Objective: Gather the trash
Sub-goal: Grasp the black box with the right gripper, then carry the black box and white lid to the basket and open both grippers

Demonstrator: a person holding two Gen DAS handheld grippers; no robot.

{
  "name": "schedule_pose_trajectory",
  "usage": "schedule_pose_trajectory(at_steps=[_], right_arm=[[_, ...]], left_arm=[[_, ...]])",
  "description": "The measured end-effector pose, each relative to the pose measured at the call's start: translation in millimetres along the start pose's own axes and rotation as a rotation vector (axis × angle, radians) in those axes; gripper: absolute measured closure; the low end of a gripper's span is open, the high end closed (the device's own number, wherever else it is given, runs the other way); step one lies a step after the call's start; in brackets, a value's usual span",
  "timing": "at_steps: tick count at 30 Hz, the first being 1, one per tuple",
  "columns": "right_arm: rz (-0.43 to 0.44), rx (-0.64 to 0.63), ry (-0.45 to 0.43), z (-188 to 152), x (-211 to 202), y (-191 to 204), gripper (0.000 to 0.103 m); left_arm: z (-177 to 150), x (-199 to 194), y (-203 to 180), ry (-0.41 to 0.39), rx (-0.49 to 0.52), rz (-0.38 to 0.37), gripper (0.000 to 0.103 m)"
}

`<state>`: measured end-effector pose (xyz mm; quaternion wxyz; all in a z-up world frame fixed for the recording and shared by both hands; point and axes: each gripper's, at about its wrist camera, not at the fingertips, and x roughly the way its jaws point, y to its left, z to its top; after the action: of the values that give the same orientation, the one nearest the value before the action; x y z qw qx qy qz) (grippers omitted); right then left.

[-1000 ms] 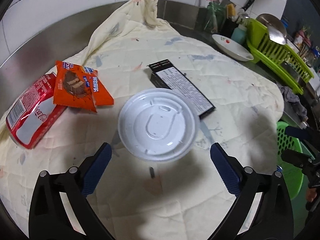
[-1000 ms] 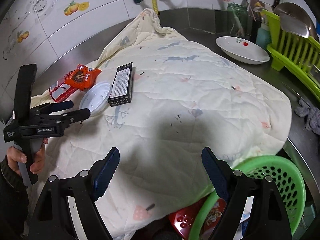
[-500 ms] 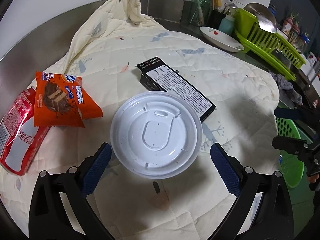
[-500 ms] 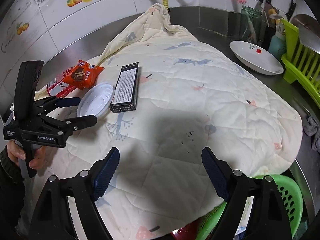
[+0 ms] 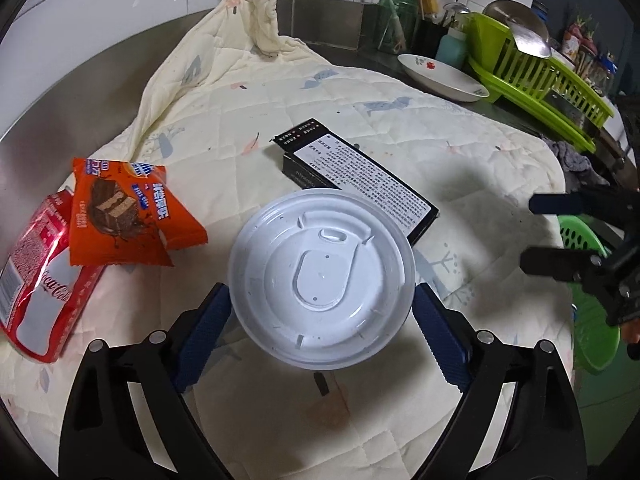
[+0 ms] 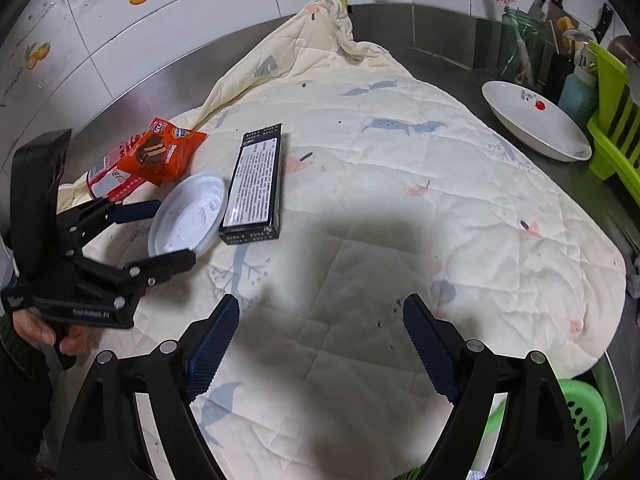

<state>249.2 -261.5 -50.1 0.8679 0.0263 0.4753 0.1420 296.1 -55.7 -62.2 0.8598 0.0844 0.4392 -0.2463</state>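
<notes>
surface: cream quilt (image 6: 400, 208) over steel counter | left tongs (image 5: 322, 314) closing around white lid (image 5: 320, 276), pads not pressing | right tongs (image 6: 320, 344) apart

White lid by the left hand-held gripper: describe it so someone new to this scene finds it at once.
On the cream quilt covering the steel counter, look to its left side, where the trash is clustered. The white lid lies flat between the black box and the orange snack wrapper. It is the only round, plain white piece there.
</notes>
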Motion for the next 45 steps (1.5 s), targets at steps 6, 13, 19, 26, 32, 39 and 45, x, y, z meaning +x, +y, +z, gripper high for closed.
schedule_pose_trajectory(at_steps=[6,13,19,26,32,39,45], right_arm=[[0.034,-0.009,0.002,18.6,10.5,10.1,0.022],[0.054,-0.062,0.012,43.1,35.5,35.6,0.026],[0.052,-0.073,0.031,61.4,63.6,51.4,0.031],[0.016,-0.089,0.039,70.3,86.7,61.9,0.042],[-0.009,-0.125,0.03,61.5,79.6,63.1,0.06],[0.005,-0.104,0.001,40.3,44.7,55.5,0.061],[0.015,-0.049,-0.024,4.9,4.1,38.1,0.061]], left_arm=[[-6.7,-18.6,7.1,-0.023,-0.046,0.01,0.015],[-21.2,-39.7,18.8,-0.031,-0.068,0.041,0.015],[-36.1,-48.7,32.5,-0.023,-0.103,0.064,0.016],[-50.5,-54.8,36.3,-0.015,-0.108,0.079,0.016],[-54.6,-60.9,32.2,-0.026,-0.108,0.075,0.016],[-54.1,-67.0,17.2,-0.046,-0.099,0.052,0.016],[-52.2,-73.4,-9.1,-0.067,-0.073,0.018,0.016]])
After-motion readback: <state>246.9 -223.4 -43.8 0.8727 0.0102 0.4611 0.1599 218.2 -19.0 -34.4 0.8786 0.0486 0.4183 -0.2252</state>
